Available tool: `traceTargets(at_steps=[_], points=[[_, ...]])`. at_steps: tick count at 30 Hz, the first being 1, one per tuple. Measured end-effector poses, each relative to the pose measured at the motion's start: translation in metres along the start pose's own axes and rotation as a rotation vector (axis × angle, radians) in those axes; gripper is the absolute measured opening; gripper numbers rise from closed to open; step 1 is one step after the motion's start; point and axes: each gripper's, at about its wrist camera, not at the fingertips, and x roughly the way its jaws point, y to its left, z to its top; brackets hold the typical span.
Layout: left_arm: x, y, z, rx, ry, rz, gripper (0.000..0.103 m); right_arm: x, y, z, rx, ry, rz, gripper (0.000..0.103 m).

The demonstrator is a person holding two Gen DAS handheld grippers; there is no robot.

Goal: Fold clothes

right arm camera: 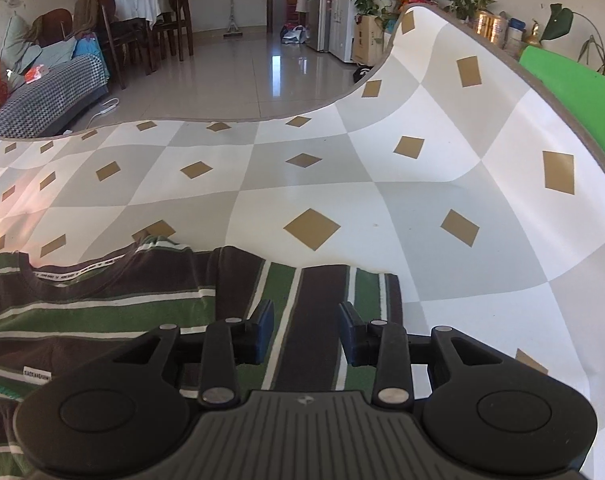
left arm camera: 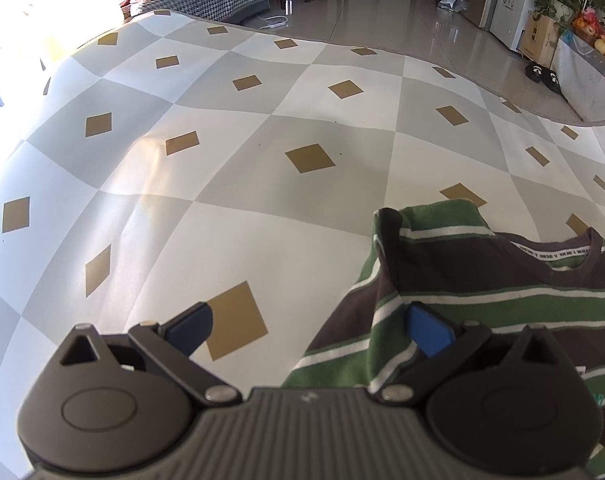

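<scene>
My left gripper (left arm camera: pixel 308 330) has its jaws wide apart, nothing in them; its right pad sits over the striped shirt (left arm camera: pixel 482 304), the left pad over bare mat (left arm camera: pixel 262 168). My right gripper (right arm camera: pixel 305 334) has jaws partly apart w/ nothing pinched, hanging above the shirt's folded-over sleeve (right arm camera: pixel 318 320). The shirt, green/brown/white stripes, lies flat on the checkered mat, collar facing away from me. Beyond the mat: tile floor (right arm camera: pixel 230 80), sofa (right arm camera: pixel 46 96), dining chairs (right arm camera: pixel 142 36).
</scene>
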Motion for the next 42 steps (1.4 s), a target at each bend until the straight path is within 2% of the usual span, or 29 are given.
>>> traceTargets(at_steps=[7, 13, 17, 21, 25, 27, 28, 30, 32, 34, 37, 42], points=[[0.005, 0.005, -0.007, -0.021, 0.058, -0.074, 0.103, 0.008, 0.019, -0.003, -0.036, 0.036, 0.035, 0.035], [-0.001, -0.016, -0.019, 0.082, 0.074, -0.121, 0.103, 0.011, 0.027, -0.003, -0.053, 0.049, 0.060, 0.035], [-0.001, -0.024, -0.029, 0.159, 0.079, -0.112, 0.103, 0.015, 0.031, -0.005, -0.060, 0.075, 0.087, 0.035], [0.006, -0.029, -0.039, 0.207, 0.115, -0.119, 0.103, 0.021, 0.037, -0.011, -0.070, 0.137, 0.154, 0.035], [0.010, -0.031, -0.045, 0.228, 0.122, -0.119, 0.103, 0.029, 0.049, -0.021, -0.119, 0.201, 0.174, 0.036], [0.011, -0.027, -0.046, 0.209, 0.109, -0.116, 0.097, 0.029, 0.050, -0.021, -0.125, 0.202, 0.175, 0.040], [0.010, -0.024, -0.044, 0.197, 0.107, -0.118, 0.087, 0.029, 0.050, -0.022, -0.128, 0.201, 0.175, 0.042], [0.010, -0.019, -0.042, 0.176, 0.098, -0.118, 0.079, 0.029, 0.051, -0.022, -0.132, 0.200, 0.176, 0.044], [0.009, -0.015, -0.039, 0.158, 0.091, -0.121, 0.064, 0.029, 0.052, -0.023, -0.137, 0.199, 0.177, 0.045], [0.009, -0.011, -0.036, 0.133, 0.088, -0.126, 0.057, 0.029, 0.053, -0.023, -0.142, 0.198, 0.178, 0.046], [0.009, -0.004, -0.031, 0.096, 0.086, -0.132, 0.056, 0.029, 0.054, -0.024, -0.149, 0.196, 0.177, 0.046], [0.005, 0.007, -0.022, 0.045, 0.051, -0.100, 0.049, 0.029, 0.055, -0.024, -0.160, 0.193, 0.175, 0.047]])
